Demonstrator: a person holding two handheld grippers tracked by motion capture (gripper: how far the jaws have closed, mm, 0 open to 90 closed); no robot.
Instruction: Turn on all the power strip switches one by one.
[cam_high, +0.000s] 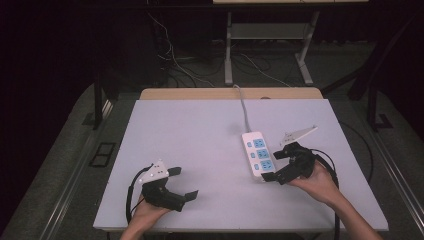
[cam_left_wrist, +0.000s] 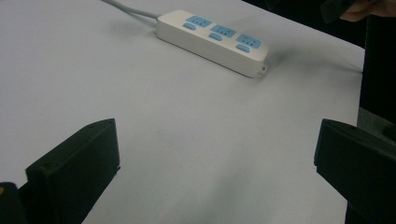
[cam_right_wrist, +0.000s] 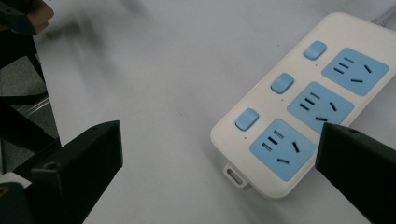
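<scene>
1. Power strip (cam_high: 259, 153) lies flat on the desk (cam_high: 200, 140), right of centre, nearer the front edge than the back; its grey cord (cam_high: 243, 107) runs off toward the back edge.
2. Right gripper (cam_high: 278, 165) sits at the strip's front end, jaws spread wide. In the right gripper view one jaw overlaps the strip's (cam_right_wrist: 303, 107) near corner; contact cannot be confirmed. Nothing held.
3. Left gripper (cam_high: 183, 182) rests near the front-left of the desk, well apart from the strip (cam_left_wrist: 212, 41), jaws spread, empty.
4. Judgement: work is at the approach stage. Strip not yet gripped or lifted; all three sockets vacant, switches untouched. Grasp and everything after it remain.
</scene>
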